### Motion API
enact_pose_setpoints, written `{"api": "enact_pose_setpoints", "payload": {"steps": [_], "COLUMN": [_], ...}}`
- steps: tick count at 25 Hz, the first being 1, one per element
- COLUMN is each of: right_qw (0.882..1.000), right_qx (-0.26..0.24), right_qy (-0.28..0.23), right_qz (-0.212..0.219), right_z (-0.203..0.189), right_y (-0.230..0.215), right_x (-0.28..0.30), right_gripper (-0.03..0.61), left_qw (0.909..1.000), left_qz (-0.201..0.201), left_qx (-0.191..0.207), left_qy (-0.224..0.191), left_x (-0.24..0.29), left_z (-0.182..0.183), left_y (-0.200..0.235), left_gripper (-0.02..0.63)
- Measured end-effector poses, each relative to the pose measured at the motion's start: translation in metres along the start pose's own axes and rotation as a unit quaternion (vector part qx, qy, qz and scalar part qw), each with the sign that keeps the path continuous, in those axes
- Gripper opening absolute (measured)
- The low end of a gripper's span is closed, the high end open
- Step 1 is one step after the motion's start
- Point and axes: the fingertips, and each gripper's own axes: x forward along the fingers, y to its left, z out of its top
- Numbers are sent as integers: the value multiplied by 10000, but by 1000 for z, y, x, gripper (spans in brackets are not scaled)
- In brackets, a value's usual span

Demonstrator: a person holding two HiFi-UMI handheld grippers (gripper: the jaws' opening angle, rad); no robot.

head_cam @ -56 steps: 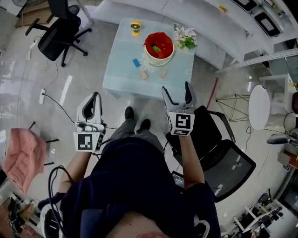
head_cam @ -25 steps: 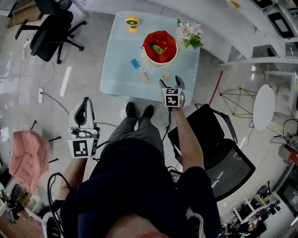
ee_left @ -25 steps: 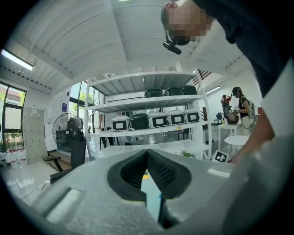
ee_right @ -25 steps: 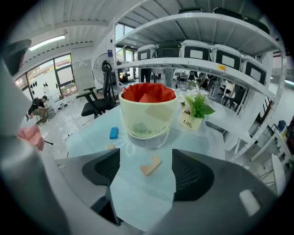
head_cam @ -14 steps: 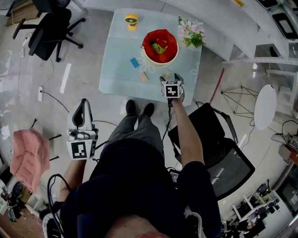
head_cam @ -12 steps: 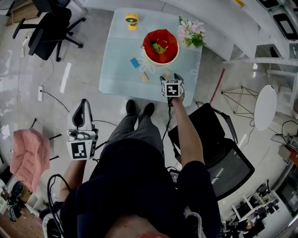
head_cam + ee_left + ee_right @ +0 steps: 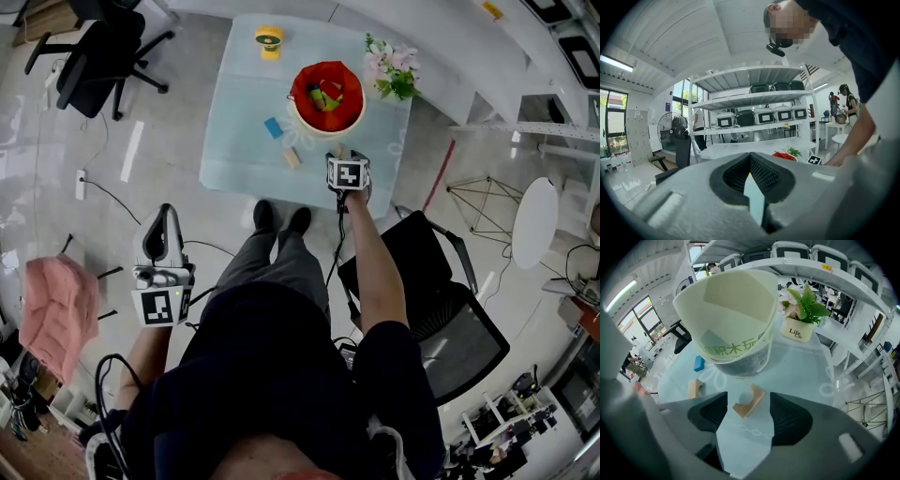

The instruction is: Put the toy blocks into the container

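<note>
**A:** What carries everything?

**B:** A pale blue bench; it is the largest thing here, and the person stands at its near edge.

**A:** And the container?

**B:** The container stands upright toward the far right of the bench; it is cream outside and red inside in the head view; a few coloured blocks already lie in it; a potted plant sits just beside it on the right; a small yellow object stands near the far edge.

**A:** The left tongs?

**B:** The left tongs are held over the floor at the person's left, well apart from the bench; their jaws are together with nothing between them.

**A:** The right tongs?

**B:** The right tongs point steeply down near the bench's near edge, just in front of the container; their jaws stand apart and have just been closing; an arched wooden block lies flat on the bench between them; neither pad touches it.

**A:** Any other loose blocks?

**B:** Two; a second wooden block lies to the left of the right tongs; a small blue block lies beyond it, near the container's foot; both rest on the bench, apart from each other and from the container.
</note>
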Motion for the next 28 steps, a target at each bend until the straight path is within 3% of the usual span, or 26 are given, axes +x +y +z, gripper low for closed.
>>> {"api": "enact_pose_setpoints", "payload": {"steps": [14, 19, 22, 28], "right_qw": [9968, 9962, 9959, 9962], "right_qx": [743, 806, 825, 802], "right_qy": [241, 288, 282, 247], "right_qz": [-156, -186, -262, -252], "right_z": [-8, -11, -12, -13], "right_y": [-11, -12, -15, -14], "right_x": [18, 25, 24, 21], "right_gripper": [194, 155, 86, 66], "left_qw": [9999, 9999, 9998, 9998], "left_qz": [-35, -22, -48, -16], "left_qx": [5, 29, 98, 37], "left_qy": [108, 144, 149, 187], "left_x": [8, 12, 11, 10], "left_z": [-9, -13, -14, -14], "left_y": [3, 4, 5, 4], "left_gripper": [5, 5, 5, 5]}}
